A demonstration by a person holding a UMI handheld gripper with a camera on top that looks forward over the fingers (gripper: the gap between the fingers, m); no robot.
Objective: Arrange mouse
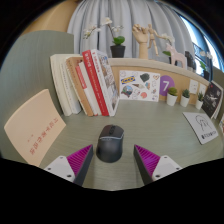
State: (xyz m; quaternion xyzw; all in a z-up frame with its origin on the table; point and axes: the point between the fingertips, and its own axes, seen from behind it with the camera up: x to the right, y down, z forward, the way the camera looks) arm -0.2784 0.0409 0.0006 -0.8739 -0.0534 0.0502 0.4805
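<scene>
A dark grey computer mouse (109,142) lies on the pale green desk (150,125). It sits between and just ahead of my two fingers, with a gap at each side. My gripper (113,160) is open. The left pad (77,159) and the right pad (152,159) are magenta and do not touch the mouse.
A row of books (87,84) stands at the back left. A pink sheet (36,127) leans at the left. Cards (140,86), small potted plants (171,96) and a wooden hand model (147,40) stand behind. A booklet (203,126) lies at the right.
</scene>
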